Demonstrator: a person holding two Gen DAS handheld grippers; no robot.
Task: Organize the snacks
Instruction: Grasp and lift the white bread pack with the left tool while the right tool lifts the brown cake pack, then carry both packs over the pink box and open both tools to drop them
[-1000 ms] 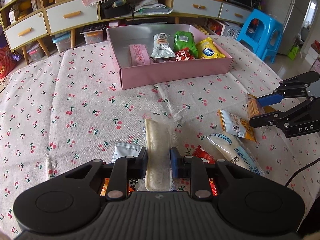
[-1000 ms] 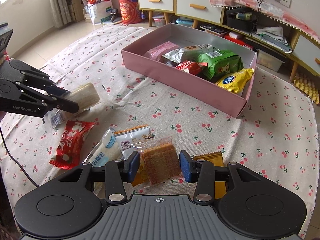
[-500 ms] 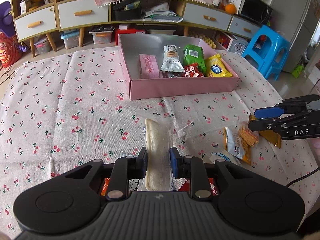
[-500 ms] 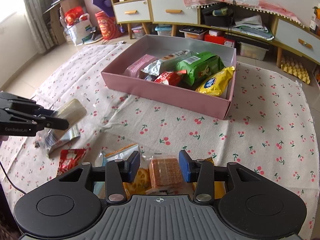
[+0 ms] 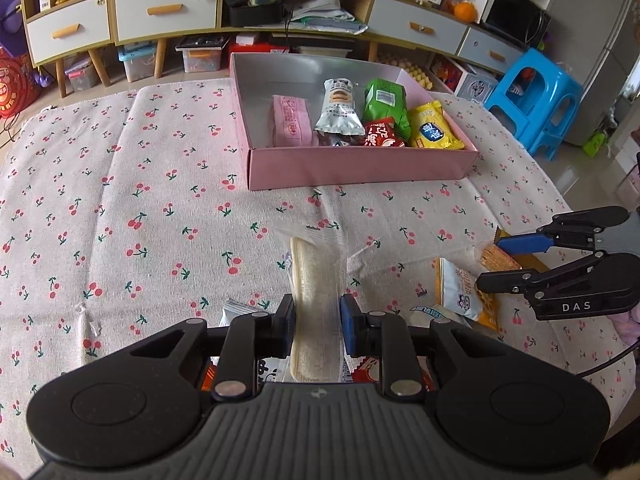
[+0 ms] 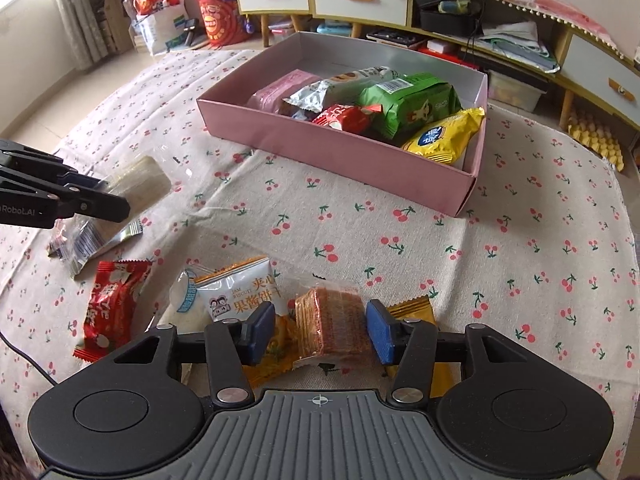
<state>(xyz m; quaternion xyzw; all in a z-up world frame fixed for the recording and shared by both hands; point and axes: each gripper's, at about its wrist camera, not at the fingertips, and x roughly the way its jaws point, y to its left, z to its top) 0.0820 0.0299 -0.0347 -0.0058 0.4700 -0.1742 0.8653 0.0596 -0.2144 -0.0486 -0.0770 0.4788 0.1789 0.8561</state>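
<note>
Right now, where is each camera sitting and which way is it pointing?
Left wrist: on the left gripper, looking along its fingers, shut on a pale wafer, toward the pink box; right gripper at right.
Right wrist: on the right gripper, fingers open around a cracker pack; left gripper at left.
Both show the box and cherry cloth.

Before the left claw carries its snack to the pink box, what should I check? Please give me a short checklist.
1. Left claw shut on the pale wafer pack: ok.
2. Pack lifted off the tablecloth: cannot tell.
3. Free floor in the pink box, left of the pink packet: ok.
4. Path to the box free of objects: ok.
5. Right claw open around the orange cracker pack, off to the side: ok.
</note>
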